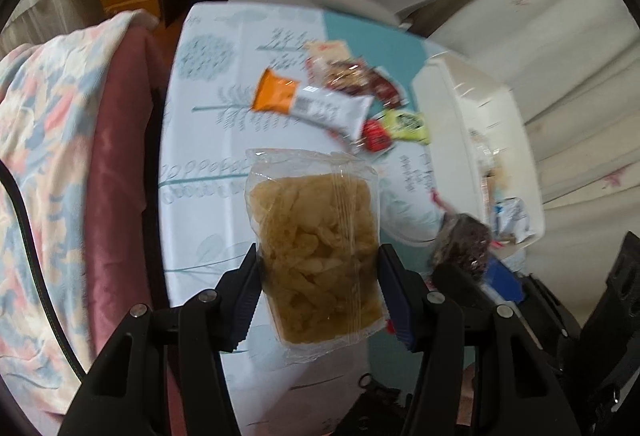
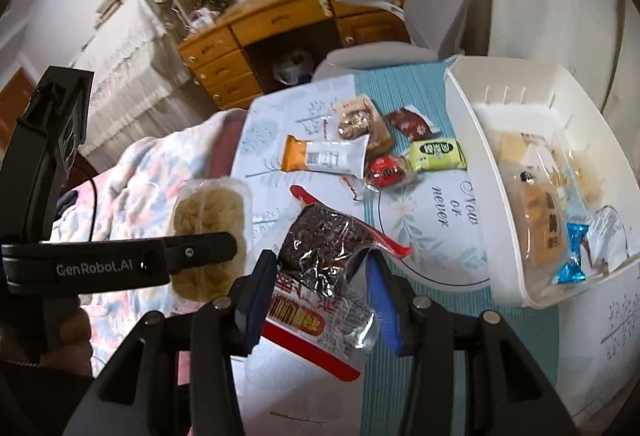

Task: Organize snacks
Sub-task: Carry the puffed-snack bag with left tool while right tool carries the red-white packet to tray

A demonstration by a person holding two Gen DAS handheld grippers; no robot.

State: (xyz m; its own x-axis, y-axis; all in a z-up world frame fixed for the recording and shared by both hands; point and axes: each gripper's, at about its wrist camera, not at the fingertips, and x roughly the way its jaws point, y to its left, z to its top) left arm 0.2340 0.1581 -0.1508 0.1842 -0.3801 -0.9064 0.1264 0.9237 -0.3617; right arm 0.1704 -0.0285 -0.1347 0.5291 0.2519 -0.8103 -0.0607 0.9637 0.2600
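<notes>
Left hand-held gripper [image 1: 318, 294] is clamped partway on a clear bag of chips [image 1: 316, 248], tilted steeply down and held clear above the worktop [image 1: 208, 212]; right hand-held gripper [image 2: 320, 290] pinches a dark seaweed-type snack pack [image 2: 320, 276] the same way. Five loose snack packets [image 2: 328, 156] lie on the worktop at twelve o'clock. One white bin [image 2: 472, 140], at two o'clock from the right hand-held gripper, holds several packets.
</notes>
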